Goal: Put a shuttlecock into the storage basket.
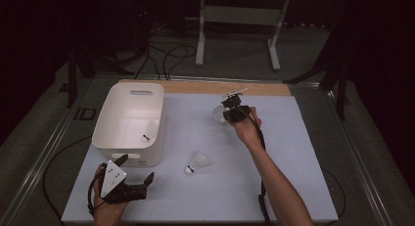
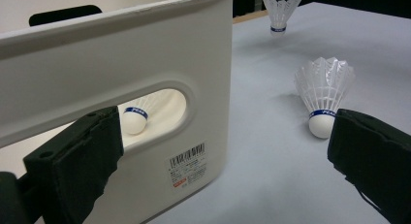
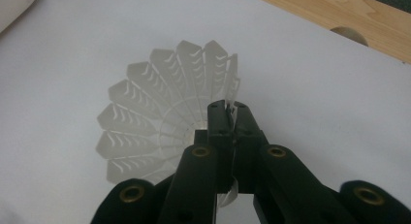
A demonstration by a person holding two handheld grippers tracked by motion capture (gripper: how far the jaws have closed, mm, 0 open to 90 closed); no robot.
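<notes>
- Fingers of our right gripper (image 3: 231, 110) are pressed together on the feather skirt of a white shuttlecock (image 3: 165, 122), pinching its rim; in the right gripper view the skirt fans out to the left of the black tips.
- From the high view, our right gripper (image 1: 229, 111) holds that shuttlecock (image 1: 219, 114) over the far middle of the white bench (image 1: 293, 162), near the wooden strip (image 1: 264, 88) along the bench's back edge.
- In the left gripper view the same held shuttlecock (image 2: 280, 8) hangs cork end down at the top of the picture; whether it touches the bench we cannot tell.
- Fingers of our left gripper (image 2: 223, 156) stand wide apart with nothing between them; in the high view this gripper (image 1: 134, 177) sits at the near left of the bench, just beside the near wall of a white plastic bin (image 1: 115, 96).
- A second shuttlecock (image 1: 197, 163) lies on its side on the bench, between our two hands and to the right of the bin; in the left gripper view it (image 2: 324, 90) lies just beyond the right finger.
- A third shuttlecock (image 1: 149, 130) lies inside the bin; the left gripper view shows its cork and blue band (image 2: 135, 118) through the handle slot of the bin's wall (image 2: 145, 59), above a barcode label (image 2: 188, 162).
</notes>
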